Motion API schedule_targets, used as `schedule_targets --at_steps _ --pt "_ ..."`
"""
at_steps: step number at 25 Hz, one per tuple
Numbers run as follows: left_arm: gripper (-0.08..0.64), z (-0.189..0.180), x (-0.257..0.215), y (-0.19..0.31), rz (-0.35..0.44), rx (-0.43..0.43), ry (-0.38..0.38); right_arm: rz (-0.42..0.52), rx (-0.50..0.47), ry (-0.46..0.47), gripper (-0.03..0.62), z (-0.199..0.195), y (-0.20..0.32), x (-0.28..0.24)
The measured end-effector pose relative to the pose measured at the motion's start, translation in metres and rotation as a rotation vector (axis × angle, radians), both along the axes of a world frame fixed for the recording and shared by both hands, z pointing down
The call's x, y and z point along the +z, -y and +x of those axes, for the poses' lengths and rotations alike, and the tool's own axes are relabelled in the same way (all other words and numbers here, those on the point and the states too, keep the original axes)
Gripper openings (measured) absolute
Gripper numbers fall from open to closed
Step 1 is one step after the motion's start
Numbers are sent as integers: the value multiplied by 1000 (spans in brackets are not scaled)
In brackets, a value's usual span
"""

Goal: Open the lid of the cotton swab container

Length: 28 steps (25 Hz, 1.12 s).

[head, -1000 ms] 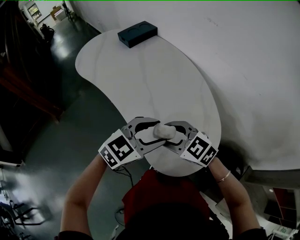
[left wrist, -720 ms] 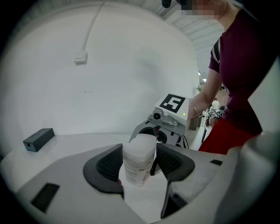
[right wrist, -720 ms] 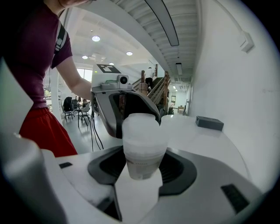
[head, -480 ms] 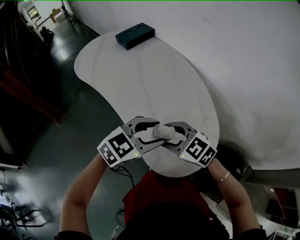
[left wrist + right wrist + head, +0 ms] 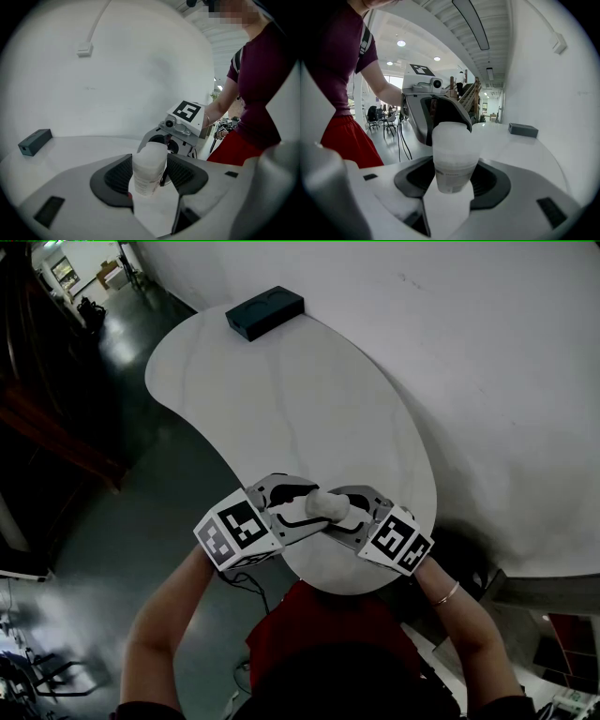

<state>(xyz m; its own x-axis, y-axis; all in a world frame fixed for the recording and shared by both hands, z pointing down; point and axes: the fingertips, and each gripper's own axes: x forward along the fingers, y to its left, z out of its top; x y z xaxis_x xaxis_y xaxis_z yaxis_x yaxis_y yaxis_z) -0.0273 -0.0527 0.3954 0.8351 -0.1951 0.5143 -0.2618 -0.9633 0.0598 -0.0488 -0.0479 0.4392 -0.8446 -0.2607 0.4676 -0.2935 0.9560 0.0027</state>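
From above, my two grippers meet over the near edge of the white table (image 5: 281,399), and the cotton swab container (image 5: 324,505) lies as a pale lump between them, one end toward each. That view does not show how either pair of jaws stands on it; the gripper views do.

Along my left gripper (image 5: 150,177), the container (image 5: 150,164) fills the gap between the two dark pads (image 5: 116,176), which are closed in against its sides. It has faint print low on its frosted wall. Just behind it the right gripper (image 5: 165,137) faces me, marker cube on top.

Along my right gripper (image 5: 453,180), the same frosted container (image 5: 453,157) sits clamped between that gripper's pads (image 5: 490,180), print band nearest the camera. The left gripper (image 5: 454,119) closes over its far end.

I cannot make out a lid seam in any view, nor which end carries the lid.

A dark box (image 5: 265,311) sits at the table's far end against the wall. It is well apart from the container and shows small in both gripper views. Only the right gripper view opens onto a hall with chairs (image 5: 389,124) and ceiling lights. The left one shows bare wall and my dark red shirt (image 5: 262,93).
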Motion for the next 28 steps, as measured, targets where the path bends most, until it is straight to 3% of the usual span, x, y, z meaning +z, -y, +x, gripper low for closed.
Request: schedule_targets --at_steps 23,26,28 --pt "250 3 5 3 -95 23 42 20 -24 -10 230 4 2 3" --pt "247 4 -2 4 -164 13 -12 94 -39 -54 228 3 4 3" --pt "245 6 -5 7 -182 7 -31 79 -20 -40 227 3 5 4"
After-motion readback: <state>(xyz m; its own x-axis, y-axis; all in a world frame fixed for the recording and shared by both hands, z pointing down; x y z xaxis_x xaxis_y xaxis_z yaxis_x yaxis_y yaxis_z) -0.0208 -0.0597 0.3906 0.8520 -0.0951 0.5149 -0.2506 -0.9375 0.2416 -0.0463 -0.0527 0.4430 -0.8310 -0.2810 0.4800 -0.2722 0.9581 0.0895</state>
